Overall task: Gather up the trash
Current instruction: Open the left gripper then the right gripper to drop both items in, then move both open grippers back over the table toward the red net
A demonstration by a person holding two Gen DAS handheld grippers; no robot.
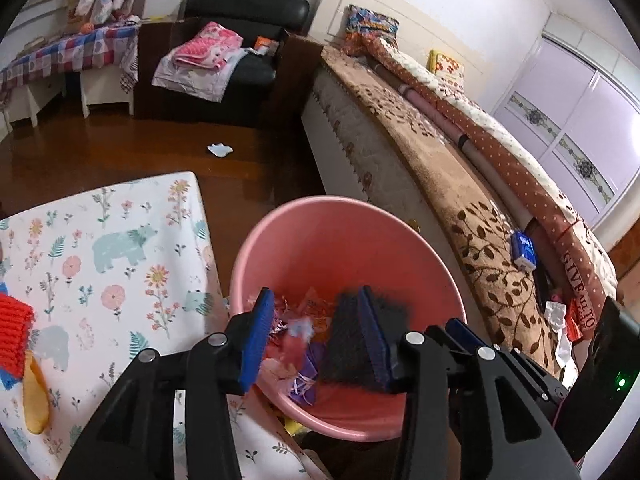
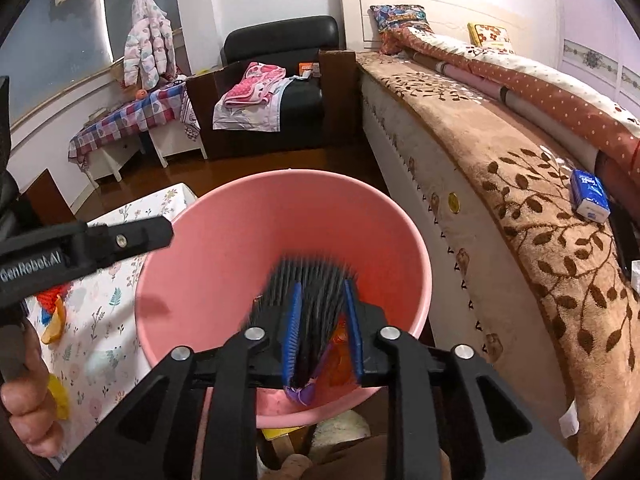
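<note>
A pink bucket stands on the floor between the floral-covered table and the bed; it also shows in the right wrist view. Shredded paper and wrapper trash lies in its bottom. My left gripper is open and empty above the bucket's near side. My right gripper is shut on a black brush with its bristles pointing into the bucket. The same brush and right gripper show in the left wrist view. The left gripper's arm crosses the right wrist view at left.
A floral cloth table holds a red knitted item and a yellow piece. A white scrap lies on the wooden floor. The bed with a blue tissue pack is on the right. A black armchair stands behind.
</note>
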